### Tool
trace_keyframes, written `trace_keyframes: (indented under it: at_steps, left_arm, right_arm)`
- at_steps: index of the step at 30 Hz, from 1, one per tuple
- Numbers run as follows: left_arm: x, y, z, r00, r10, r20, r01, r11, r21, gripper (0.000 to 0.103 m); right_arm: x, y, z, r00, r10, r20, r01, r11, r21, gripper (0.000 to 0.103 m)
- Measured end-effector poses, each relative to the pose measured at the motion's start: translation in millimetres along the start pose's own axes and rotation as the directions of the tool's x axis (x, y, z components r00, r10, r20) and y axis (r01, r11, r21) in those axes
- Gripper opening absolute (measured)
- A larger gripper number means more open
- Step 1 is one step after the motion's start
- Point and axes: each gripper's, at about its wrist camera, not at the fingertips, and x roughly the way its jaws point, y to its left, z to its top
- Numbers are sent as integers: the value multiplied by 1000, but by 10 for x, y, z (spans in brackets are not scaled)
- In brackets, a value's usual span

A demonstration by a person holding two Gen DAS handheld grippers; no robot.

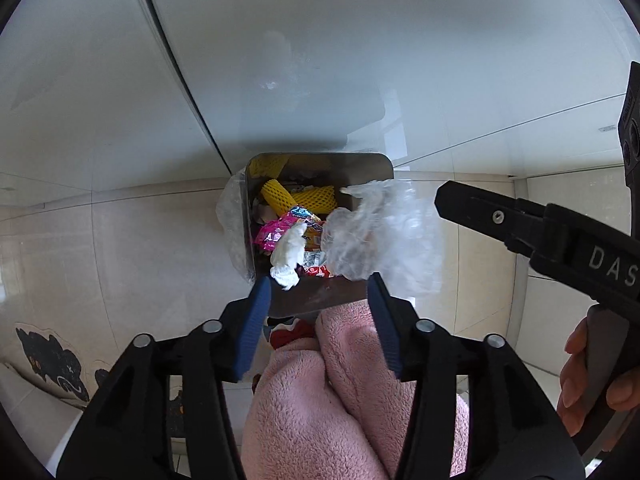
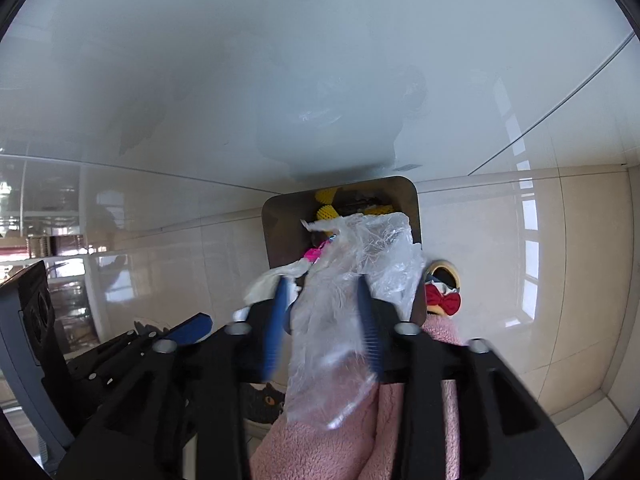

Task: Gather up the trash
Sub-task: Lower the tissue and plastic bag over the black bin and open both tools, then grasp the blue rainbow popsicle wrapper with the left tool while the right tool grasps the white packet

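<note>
Both tools spread over metal bin (image 1: pixel 360 172): left tool (image 1: pixel 320 292) empty; clear plastic bag (image 2: pixel 344 304) between right tool (image 2: pixel 322 280) pads, probably loose.

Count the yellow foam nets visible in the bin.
3: one at the far-left corner, one upright in the middle, one lying to its right. More may be buried.

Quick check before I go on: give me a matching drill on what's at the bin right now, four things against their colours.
Things:
1. foam nets
2. tissue
3. plastic bag
4. snack wrapper

Colours:
A. clear
B. pink
C. yellow
D. white

Pairs: 1-C, 2-D, 3-A, 4-B. All lie in or over the metal bin.
</note>
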Motion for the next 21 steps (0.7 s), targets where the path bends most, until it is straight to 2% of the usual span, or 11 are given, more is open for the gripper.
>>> trace_keyframes:
  at_steps: [2,6,12,21]
  left_arm:
    - [-54,13,-2,1000,9,12,-9,1000,-8,75]
    - [-199,33,5,1000,4,29,-3,1000,-13,87]
    - [-645,-57,-18,997,2,73,-2,1000,7,95]
    - [-1554,-165,-218,981,-7,194,-1,999,41,95]
  right_arm:
    - [-24,24,21,1000,-5,6,5,1000,-6,71]
    - [-118,31,36,1000,-12,15,12,1000,-4,78]
    - [-447,49,39,999,-24,46,25,1000,-14,85]
    - [-1389,353,-148,984,-64,164,81,992,-96,97]
